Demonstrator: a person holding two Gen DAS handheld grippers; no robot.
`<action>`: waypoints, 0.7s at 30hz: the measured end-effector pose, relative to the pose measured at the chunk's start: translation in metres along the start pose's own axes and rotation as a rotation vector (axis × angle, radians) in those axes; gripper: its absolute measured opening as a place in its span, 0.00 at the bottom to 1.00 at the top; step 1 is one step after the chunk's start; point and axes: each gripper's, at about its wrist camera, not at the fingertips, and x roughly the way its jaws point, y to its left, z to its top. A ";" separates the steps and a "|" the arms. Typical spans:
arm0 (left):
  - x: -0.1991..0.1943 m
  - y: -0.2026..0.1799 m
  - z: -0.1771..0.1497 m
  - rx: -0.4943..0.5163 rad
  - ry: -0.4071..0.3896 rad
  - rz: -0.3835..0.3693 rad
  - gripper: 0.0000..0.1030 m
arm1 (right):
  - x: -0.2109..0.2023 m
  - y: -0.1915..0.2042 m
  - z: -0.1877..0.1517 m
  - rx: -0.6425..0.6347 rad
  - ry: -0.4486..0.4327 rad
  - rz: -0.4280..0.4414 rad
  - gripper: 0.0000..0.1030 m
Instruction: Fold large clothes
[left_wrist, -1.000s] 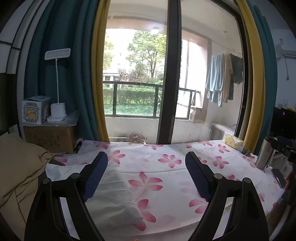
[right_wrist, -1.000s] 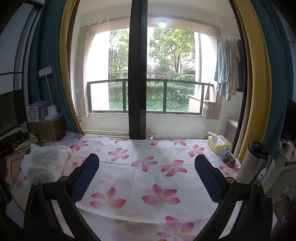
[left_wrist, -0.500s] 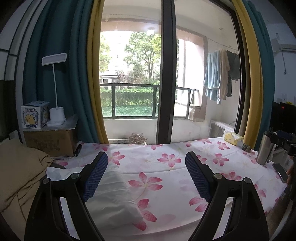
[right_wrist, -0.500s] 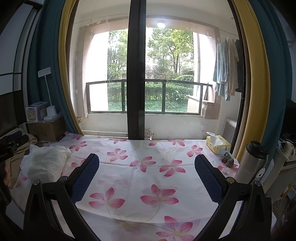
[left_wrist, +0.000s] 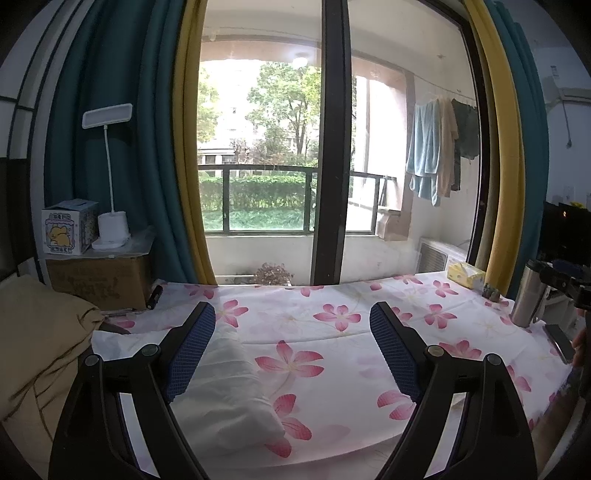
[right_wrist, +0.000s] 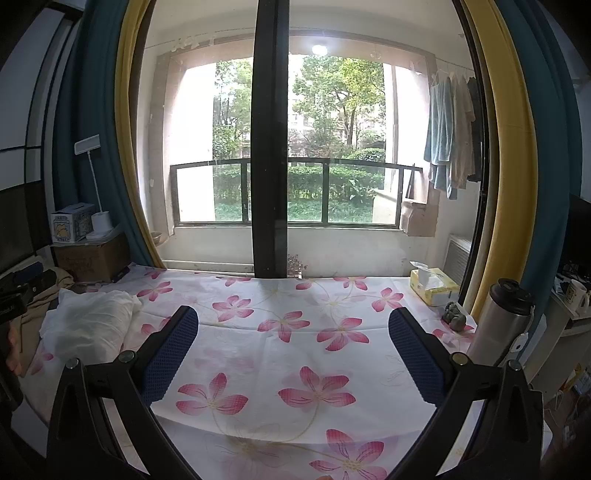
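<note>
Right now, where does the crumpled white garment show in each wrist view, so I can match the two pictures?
Left wrist: the white garment lies low and left of centre on the floral sheet, just past the left gripper's left finger.
Right wrist: it sits at the far left, beyond the right gripper.
Shared landmark: the yellow tissue box near the right curtain.
</note>
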 end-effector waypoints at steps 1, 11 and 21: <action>0.001 0.000 0.000 -0.001 0.003 -0.002 0.85 | 0.000 0.000 0.000 0.000 0.000 0.000 0.99; 0.002 0.000 -0.001 0.000 0.001 0.001 0.85 | 0.000 -0.002 0.000 0.002 0.003 -0.002 0.99; 0.001 0.000 -0.001 0.000 0.000 -0.001 0.85 | 0.000 -0.003 0.000 0.003 0.004 -0.003 0.99</action>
